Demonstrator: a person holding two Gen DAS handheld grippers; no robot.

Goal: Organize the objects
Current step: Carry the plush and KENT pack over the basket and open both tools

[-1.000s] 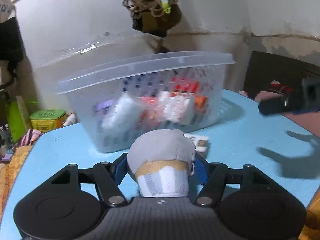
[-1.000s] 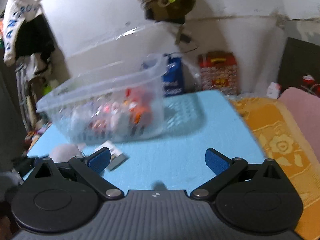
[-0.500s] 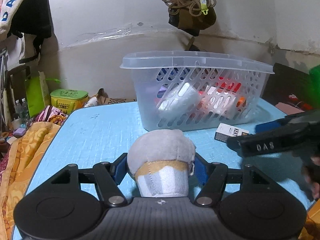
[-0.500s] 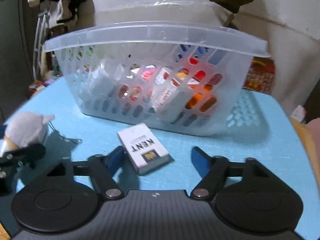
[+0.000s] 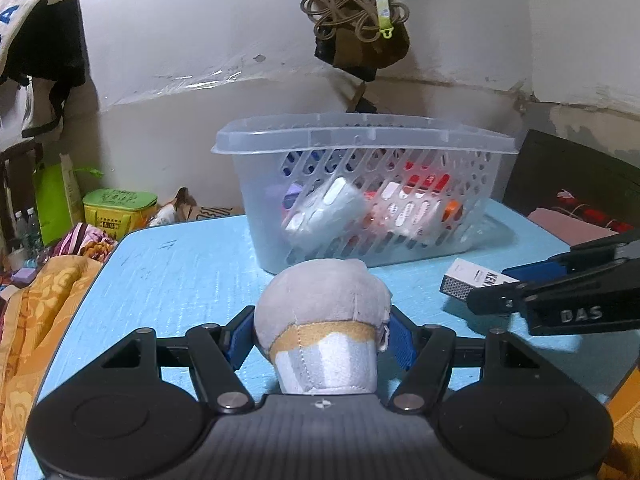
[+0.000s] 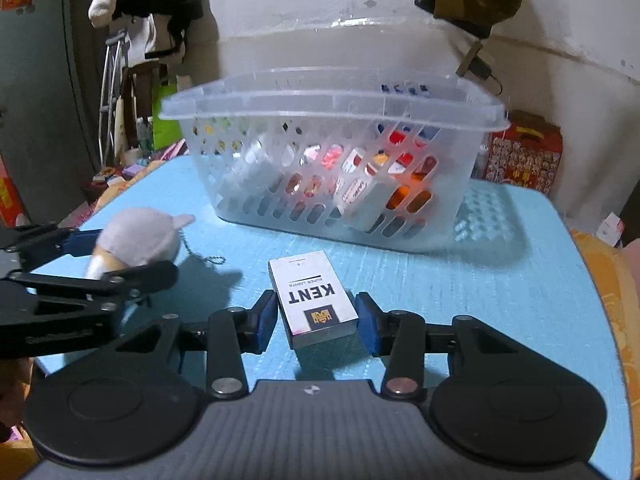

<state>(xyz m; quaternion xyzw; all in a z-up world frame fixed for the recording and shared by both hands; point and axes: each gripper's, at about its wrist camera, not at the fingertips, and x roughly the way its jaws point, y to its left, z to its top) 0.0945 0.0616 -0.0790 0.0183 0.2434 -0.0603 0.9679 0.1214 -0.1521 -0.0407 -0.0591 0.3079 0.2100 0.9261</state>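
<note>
Soft grey plush [image 5: 322, 312] sits pinched in our left gripper [image 5: 320, 338]; it squashes, light. Our right gripper [image 6: 316, 316], jaws spread, straddles the stiff box [image 6: 314, 298] on the table [image 6: 500, 288]; we'd squeeze its long sides.

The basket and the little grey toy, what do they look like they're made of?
The basket looks like translucent moulded plastic, smooth, its slotted walls showing the items inside. The grey toy looks like soft plush fabric with stitched seams, probably stuffed.
</note>
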